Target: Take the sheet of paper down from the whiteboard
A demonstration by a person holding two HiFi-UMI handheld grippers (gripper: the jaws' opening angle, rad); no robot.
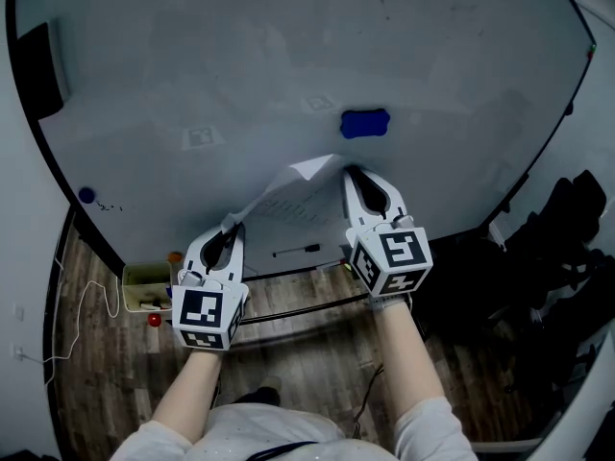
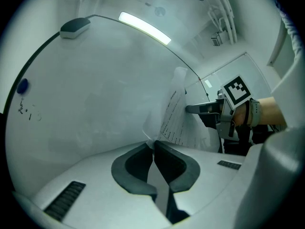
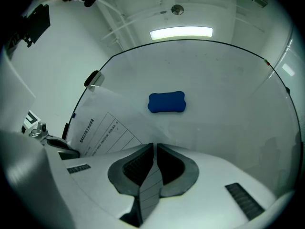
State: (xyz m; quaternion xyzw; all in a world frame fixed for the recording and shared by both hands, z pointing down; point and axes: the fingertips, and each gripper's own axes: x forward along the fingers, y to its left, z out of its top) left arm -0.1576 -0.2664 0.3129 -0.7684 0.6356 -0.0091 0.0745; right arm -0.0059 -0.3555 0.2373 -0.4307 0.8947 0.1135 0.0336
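While both claws have a pinch on it, we want the pull kept even. The left claw [image 1: 233,227] is pressed together on the lower corner of the sheet of paper [image 1: 293,200]. The right claw [image 1: 348,172] is clamped on the opposite edge, higher up and to the left claw's right. The sheet hangs in the gap between the two, just in front of the whiteboard [image 1: 288,46].

The blue magnet block [image 1: 365,123] sits on the board above and ahead of the right claw's tips, apart from the paper, so we judge nothing pins the sheet now. To finish well, we draw both claws back from the board together at one pace. Spread them and thin paper tears at a pinch; crowd them and it creases. We hold both clamps firm, since so little edge sits between the pads.

As for the sheet, it's white, thin and floppy, bowed and twisted between the claws. Its top corner folds over just beside the right claw. Ruled table lines and rows of small print run across it, too small to read.
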